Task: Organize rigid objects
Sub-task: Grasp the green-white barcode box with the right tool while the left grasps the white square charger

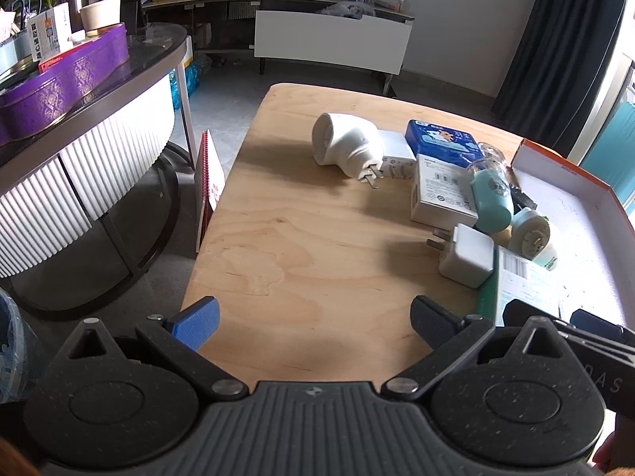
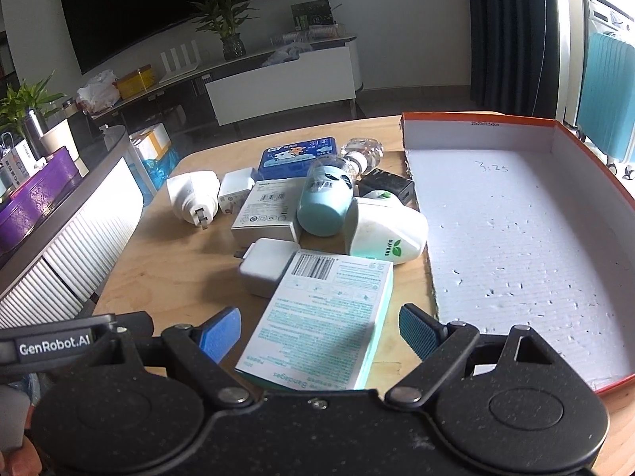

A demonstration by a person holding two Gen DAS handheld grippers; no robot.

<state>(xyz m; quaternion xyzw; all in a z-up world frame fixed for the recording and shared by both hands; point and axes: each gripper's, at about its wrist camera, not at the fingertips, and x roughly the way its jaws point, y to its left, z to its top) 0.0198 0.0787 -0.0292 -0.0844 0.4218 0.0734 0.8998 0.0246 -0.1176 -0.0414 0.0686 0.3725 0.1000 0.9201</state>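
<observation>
Pale plywood forms the table (image 1: 278, 238), standing in a living room with a dark wall screen (image 2: 170, 8) behind. On it, the right gripper (image 2: 319, 331) has its 2 blue-padded fingers spread wide on either side of a bandage box (image 2: 317, 317), with gaps at both pads, so nothing is clamped. That box lies flat at the near end of a cluster of objects, touching a white charger cube (image 2: 264, 265). Just beyond lie a white "SUPERB" device (image 2: 385, 234) with a leaf logo, a pale blue bottle (image 2: 323, 202) on its side, a white barcoded carton (image 2: 266, 214), a blue tin (image 2: 297, 156) and a white plug adapter (image 2: 190, 196). Beside the cluster on the right sits an orange-rimmed tray (image 2: 516, 238), white-lined, with "3:25" handwritten inside. The left gripper (image 1: 313, 323) hovers over bare wood, its fingers wide apart and holding nothing. Its casing, seen from the right wrist, reads "GenRobot.AI".
</observation>
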